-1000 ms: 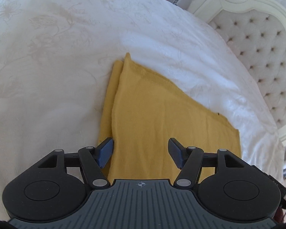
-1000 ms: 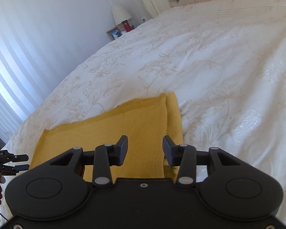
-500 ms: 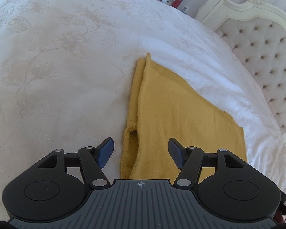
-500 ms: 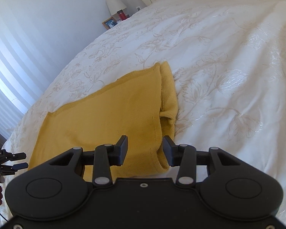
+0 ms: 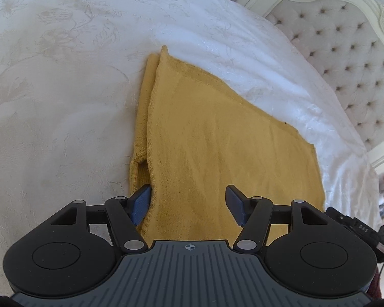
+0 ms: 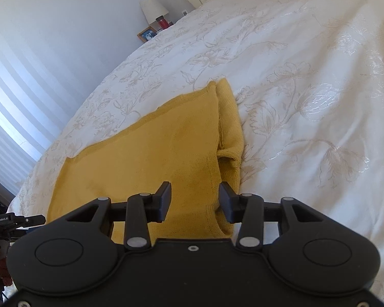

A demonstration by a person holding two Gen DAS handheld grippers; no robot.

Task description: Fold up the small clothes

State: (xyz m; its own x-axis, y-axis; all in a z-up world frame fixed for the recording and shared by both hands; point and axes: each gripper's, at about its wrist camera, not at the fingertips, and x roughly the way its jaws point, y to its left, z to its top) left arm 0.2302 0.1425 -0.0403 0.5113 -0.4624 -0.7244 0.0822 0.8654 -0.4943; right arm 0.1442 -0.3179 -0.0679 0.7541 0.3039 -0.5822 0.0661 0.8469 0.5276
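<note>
A mustard-yellow knit garment (image 5: 217, 148) lies folded flat on the white bedspread, with a narrow folded sleeve strip along its left side. It also shows in the right wrist view (image 6: 151, 158), sleeve strip on its right. My left gripper (image 5: 188, 206) is open and empty, its jaws straddling the garment's near left edge just above the fabric. My right gripper (image 6: 194, 202) is open and empty over the garment's near edge by the sleeve fold. The nearest hem is hidden under both gripper bodies.
The white floral bedspread (image 5: 64, 102) spreads all around. A tufted cream headboard (image 5: 345, 51) stands to the right in the left wrist view. A nightstand with a lamp (image 6: 153, 9) and a picture frame (image 6: 147, 33) lies beyond the bed.
Both grippers have shifted back over the garment's near edge after a sideways swing half a second ago. Both stay open. The garment has not moved.
</note>
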